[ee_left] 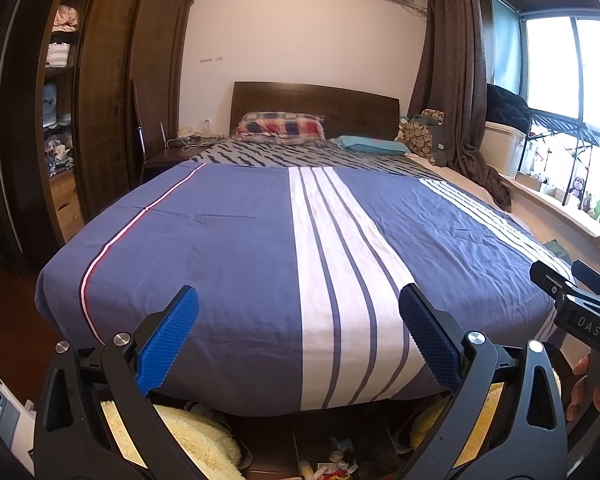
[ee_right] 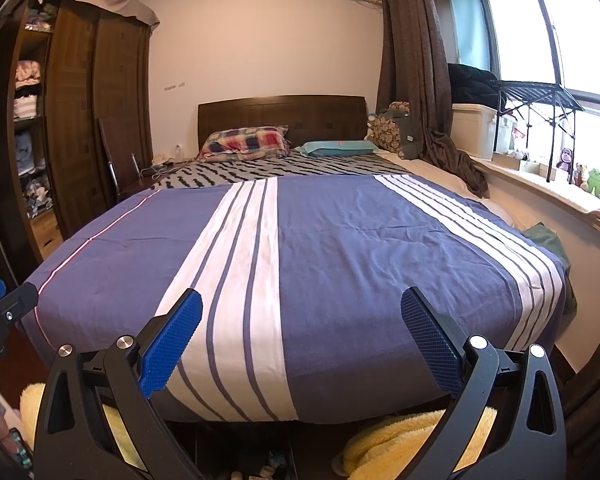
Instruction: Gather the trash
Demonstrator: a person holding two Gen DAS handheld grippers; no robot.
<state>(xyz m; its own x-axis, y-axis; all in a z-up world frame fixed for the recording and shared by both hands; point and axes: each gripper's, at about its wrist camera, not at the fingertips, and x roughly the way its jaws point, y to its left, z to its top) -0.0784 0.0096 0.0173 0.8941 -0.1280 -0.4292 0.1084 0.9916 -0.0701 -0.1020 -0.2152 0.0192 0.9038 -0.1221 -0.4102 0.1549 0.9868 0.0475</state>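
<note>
Small bits of trash (ee_left: 332, 466), crumpled wrappers and paper, lie on the dark floor at the foot of the bed, low in the left wrist view. A few pieces also show at the bottom of the right wrist view (ee_right: 266, 470). My left gripper (ee_left: 298, 336) is open and empty, held above the foot of the bed. My right gripper (ee_right: 302, 340) is open and empty, at about the same height. The right gripper's body shows at the right edge of the left wrist view (ee_left: 580, 304).
A bed with a blue and white striped cover (ee_left: 260, 240) fills the middle. Yellow fluffy rugs (ee_left: 196, 436) lie on the floor by the trash. A dark wardrobe (ee_left: 100, 92) stands left. A window sill with toys (ee_right: 580, 184) runs along the right.
</note>
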